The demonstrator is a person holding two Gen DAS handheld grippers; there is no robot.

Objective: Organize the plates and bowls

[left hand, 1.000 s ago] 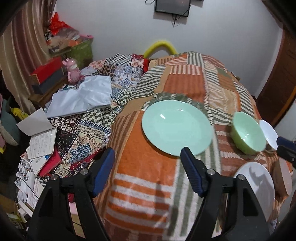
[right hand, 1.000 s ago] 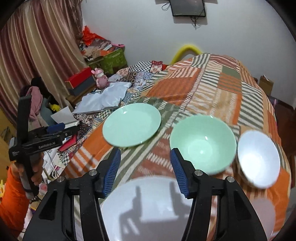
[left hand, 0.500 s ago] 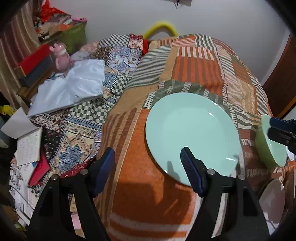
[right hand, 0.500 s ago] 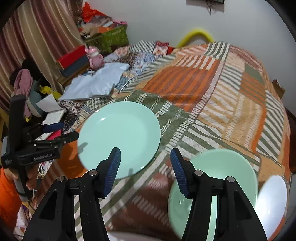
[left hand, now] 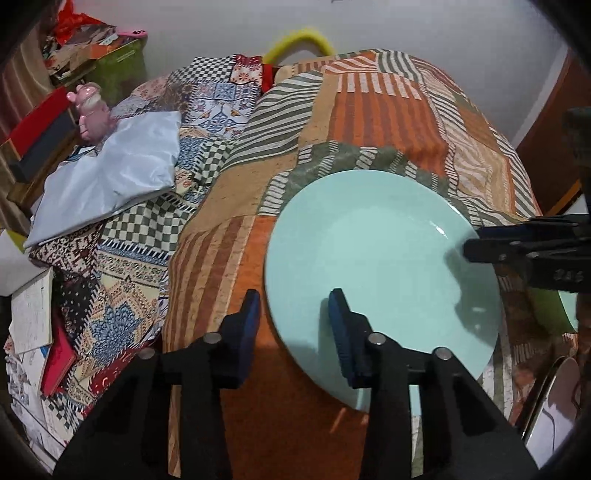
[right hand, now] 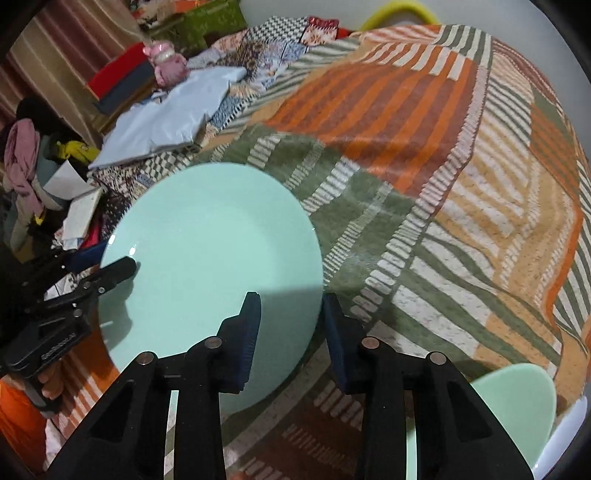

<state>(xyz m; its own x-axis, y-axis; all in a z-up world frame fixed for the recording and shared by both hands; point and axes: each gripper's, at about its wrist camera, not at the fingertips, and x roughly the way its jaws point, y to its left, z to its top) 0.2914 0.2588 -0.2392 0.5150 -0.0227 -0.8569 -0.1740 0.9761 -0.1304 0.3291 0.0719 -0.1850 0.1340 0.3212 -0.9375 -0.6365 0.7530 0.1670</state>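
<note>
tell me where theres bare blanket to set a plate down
Free: the broad striped blanket beyond and right of the green plate. Crowded: the near right corner, with the green bowl and a white dish, and the plate's left rim, where the left gripper reaches in.

Your left wrist camera looks forward and down along its own fingers from the near left edge of the pale green plate (left hand: 384, 254), close above the striped patchwork blanket (left hand: 388, 110), facing the far white wall (left hand: 424, 29). Your right wrist camera sits just as close at the plate's (right hand: 210, 266) near right edge, angled down and leftward across the blanket (right hand: 443, 166). Both views share the plate, the blanket, the light blue cloth (left hand: 107, 177) and the pink toy (left hand: 92, 110). Each camera catches the other gripper at the frame edge: the right gripper (left hand: 524, 251) in the left view, the left gripper (right hand: 74, 295) in the right view.
</note>
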